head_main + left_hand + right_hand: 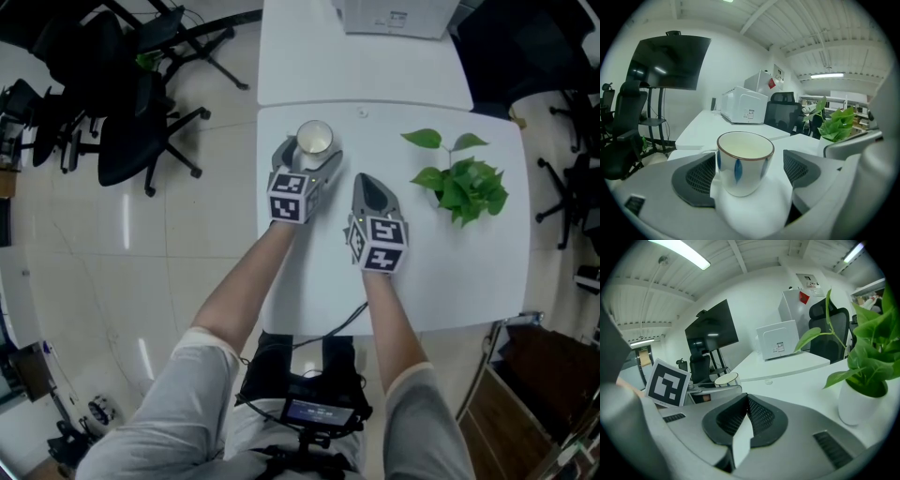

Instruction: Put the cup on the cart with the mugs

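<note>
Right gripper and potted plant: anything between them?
Nothing: the head view shows only bare table between the right gripper and the potted plant.

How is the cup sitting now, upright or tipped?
Upright: the cup rests on its base on the table, rim level and facing up.

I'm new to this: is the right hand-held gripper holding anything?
No, the right hand-held gripper has its jaws closed together with nothing between them.
</note>
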Tool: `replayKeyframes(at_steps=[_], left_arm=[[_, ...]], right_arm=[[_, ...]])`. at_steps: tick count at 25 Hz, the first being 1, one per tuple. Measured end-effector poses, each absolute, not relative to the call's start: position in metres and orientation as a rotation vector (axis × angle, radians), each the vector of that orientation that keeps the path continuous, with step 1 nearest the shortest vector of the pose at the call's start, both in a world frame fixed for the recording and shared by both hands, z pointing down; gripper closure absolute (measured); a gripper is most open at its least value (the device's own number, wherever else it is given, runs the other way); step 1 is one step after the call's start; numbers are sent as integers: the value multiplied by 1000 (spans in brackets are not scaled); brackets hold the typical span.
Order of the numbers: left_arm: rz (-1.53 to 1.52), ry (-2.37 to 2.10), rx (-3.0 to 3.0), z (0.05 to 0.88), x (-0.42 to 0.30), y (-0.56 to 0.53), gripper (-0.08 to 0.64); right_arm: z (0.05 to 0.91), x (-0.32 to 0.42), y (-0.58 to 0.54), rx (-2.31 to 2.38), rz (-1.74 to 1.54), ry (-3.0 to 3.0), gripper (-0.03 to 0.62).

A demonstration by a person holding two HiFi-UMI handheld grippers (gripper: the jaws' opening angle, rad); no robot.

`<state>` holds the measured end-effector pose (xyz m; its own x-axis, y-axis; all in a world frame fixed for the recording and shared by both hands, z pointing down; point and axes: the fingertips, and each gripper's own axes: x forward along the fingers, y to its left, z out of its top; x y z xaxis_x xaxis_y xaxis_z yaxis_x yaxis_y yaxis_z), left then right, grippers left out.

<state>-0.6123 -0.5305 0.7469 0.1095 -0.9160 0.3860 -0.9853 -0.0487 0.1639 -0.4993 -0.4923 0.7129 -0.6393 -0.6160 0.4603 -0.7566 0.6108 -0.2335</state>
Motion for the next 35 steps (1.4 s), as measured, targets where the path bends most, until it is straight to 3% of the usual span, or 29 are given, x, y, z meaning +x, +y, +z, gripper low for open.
replayKeyframes(at_steps=[5, 9, 35], left_arm=[[248, -1904, 1981, 749, -617, -536, 123], [274, -1942, 1964, 749, -623, -537, 177], [234, -1849, 2097, 688, -612, -485, 186]], right_arm=[[716, -498, -492, 1107, 591, -2504, 586], [718, -498, -491, 1099, 592, -2502, 586], [683, -487, -468, 1064, 557, -2520, 586]])
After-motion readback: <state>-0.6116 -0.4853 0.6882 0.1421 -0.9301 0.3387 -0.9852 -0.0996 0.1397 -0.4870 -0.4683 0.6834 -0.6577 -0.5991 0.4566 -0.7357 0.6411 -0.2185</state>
